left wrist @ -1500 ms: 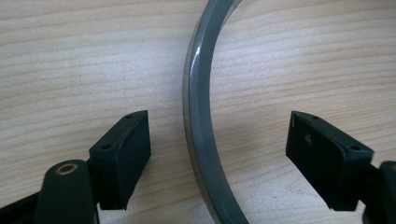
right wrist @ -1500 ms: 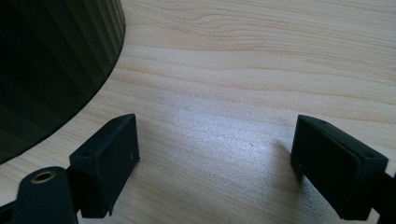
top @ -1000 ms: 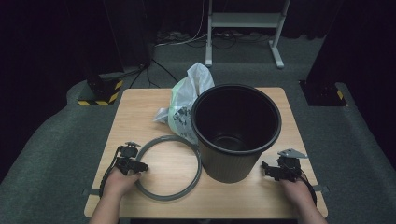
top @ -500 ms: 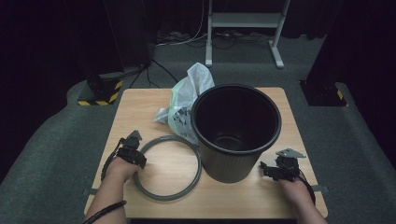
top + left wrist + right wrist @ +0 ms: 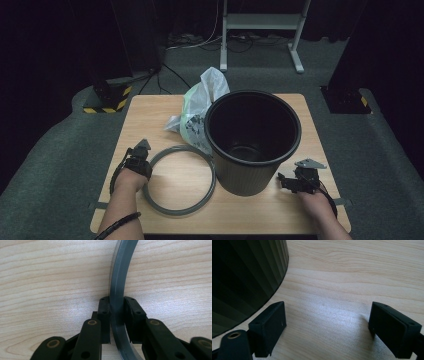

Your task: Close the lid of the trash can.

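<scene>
On the wooden table [image 5: 150, 115], the left gripper [image 5: 117, 315], pointing down, has just been closing its jaws and now pinches the grey ring [image 5: 180, 180] at its left edge. The right gripper [image 5: 327, 325] rests wide apart, empty, beside the black ribbed bin [image 5: 252, 140]. No writing is readable.

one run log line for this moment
left gripper: fingers just closing, clamped on grey ring | right gripper: open on table beside black bin | plastic bag: behind bin
</scene>
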`<state>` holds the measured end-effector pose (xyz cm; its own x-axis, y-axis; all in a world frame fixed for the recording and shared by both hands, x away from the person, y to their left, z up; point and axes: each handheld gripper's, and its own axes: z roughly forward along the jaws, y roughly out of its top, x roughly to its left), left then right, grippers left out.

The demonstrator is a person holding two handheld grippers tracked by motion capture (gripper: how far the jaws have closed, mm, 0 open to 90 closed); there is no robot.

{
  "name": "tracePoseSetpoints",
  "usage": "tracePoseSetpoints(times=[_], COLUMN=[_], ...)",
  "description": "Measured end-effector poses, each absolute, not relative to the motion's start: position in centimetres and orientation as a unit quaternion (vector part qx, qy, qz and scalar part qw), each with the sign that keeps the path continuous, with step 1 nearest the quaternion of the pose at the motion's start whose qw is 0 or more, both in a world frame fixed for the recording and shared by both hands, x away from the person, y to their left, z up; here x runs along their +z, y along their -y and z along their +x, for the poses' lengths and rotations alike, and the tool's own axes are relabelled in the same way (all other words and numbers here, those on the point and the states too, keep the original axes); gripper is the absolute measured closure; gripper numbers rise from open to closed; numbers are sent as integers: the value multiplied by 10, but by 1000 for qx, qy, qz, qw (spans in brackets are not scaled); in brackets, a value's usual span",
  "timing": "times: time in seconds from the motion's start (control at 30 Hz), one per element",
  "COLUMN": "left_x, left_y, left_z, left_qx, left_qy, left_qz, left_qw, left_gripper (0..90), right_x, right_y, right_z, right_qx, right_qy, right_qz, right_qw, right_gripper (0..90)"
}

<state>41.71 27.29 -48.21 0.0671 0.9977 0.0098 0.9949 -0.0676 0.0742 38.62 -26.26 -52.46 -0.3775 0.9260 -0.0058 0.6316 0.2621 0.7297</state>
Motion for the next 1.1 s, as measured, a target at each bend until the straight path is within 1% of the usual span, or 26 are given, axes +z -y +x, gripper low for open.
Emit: tracePoseSetpoints(times=[0.17,0.63,0.7,0.83,0.93,1.1], left_x=[-482,-482,-482,-482,-483,-485], left_y=[-272,-274,-275,-284,-292,-301], left_z=[418,421,420,418,415,408], left_qx=[25,19,20,4,-28,-58], left_qy=[-679,-667,-671,-677,-688,-679], left_qz=[734,744,740,734,720,723], left_qw=[24,18,29,54,89,114], left_gripper=[772,779,782,790,794,796], right_x=[-525,-525,-525,-525,-525,-524], right_y=[260,260,260,260,260,261], right_z=[387,387,387,386,385,385], right_qx=[328,327,327,327,328,330], right_qy=[-763,-765,-764,-766,-766,-766], right_qz=[510,508,509,506,507,505], right_qw=[225,225,224,225,223,220], right_gripper=[140,139,139,139,139,140])
